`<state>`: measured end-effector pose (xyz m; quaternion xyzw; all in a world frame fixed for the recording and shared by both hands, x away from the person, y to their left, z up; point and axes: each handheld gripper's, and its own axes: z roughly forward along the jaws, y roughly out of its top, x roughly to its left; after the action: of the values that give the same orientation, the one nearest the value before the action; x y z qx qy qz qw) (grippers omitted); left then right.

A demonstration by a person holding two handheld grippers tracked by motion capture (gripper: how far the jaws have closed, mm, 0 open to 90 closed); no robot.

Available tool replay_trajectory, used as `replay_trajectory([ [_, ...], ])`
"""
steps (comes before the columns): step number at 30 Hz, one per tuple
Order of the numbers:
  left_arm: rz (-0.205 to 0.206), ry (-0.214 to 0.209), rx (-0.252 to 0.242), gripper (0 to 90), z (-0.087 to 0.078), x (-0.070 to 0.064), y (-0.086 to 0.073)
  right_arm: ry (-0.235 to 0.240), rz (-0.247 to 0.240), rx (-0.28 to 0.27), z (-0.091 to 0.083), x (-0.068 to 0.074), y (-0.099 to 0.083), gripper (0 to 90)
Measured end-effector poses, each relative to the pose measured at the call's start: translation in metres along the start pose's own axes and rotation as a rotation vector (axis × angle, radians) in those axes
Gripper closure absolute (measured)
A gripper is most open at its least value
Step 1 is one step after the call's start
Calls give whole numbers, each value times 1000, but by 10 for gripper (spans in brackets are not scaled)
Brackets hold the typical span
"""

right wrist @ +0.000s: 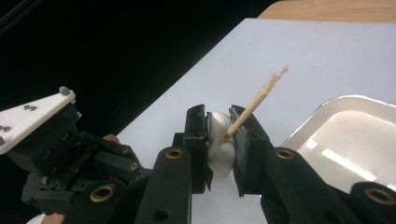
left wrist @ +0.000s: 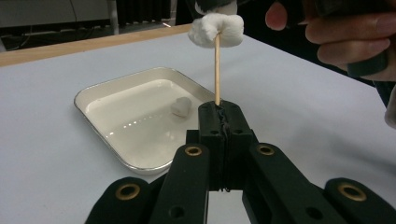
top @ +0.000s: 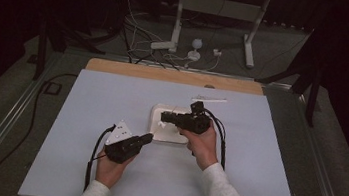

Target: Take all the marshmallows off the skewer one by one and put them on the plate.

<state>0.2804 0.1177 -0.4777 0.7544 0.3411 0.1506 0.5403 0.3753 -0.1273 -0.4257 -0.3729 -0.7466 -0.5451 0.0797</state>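
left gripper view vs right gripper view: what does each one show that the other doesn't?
Left gripper view alone: the left gripper shut on the base of the skewer, the full tray outline, a loose marshmallow lying in the tray, and the person's right hand at top right.

Right gripper view alone: the right gripper clamped on the skewered marshmallow, the skewer's frayed tip poking out past it, and the left gripper's grey plate.

Both: the skewer, the marshmallow on it, the white tray and the pale blue table.
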Motion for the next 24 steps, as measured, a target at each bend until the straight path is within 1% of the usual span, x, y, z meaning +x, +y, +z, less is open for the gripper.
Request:
replay_trajectory([
  [2,14,13,9,900,0,-1,0,-11,-12,3,-1,1,1,783],
  [4,16,13,15,900,0,-1,1,-14,-11,0,-1,1,1,783],
  [5,35,26,42,900,0,-1,-1,-26,-4,-19,-4,0,2,790],
  [7,37,29,48,900,0,0,-3,-39,26,-68,-12,-6,5,794],
  [8,34,27,50,900,-1,1,-4,-39,26,-68,-12,-6,5,794],
  [9,37,26,49,900,-1,1,-4,-38,37,-80,-17,-9,7,794],
  [12,56,13,51,900,1,-2,-2,-56,27,-84,-27,-12,11,794],
  [14,63,13,59,900,3,-4,-2,-66,15,-87,-30,-12,13,794],
  [15,68,23,70,900,3,-4,-2,-71,14,-88,-31,-13,14,795],
  [16,88,39,95,900,3,-4,-4,-91,22,-136,-37,-15,17,803],
  [17,92,53,109,900,3,-2,-7,-91,22,-136,-37,-15,17,803],
  [18,70,52,106,900,1,1,-9,-85,46,-171,-45,-19,20,805],
  [19,45,51,95,900,0,4,-10,-97,44,-186,-52,-21,23,805],
  [20,32,53,82,900,-1,6,-9,-108,32,-186,-58,-21,26,804],
  [21,16,48,66,900,-2,7,-8,-108,23,-180,-63,-21,29,803],
  [22,10,48,58,900,-2,8,-7,-115,11,-174,-66,-21,30,803],
  [24,7,51,56,900,-2,7,-7,-124,-3,-159,-68,-21,30,800],
])
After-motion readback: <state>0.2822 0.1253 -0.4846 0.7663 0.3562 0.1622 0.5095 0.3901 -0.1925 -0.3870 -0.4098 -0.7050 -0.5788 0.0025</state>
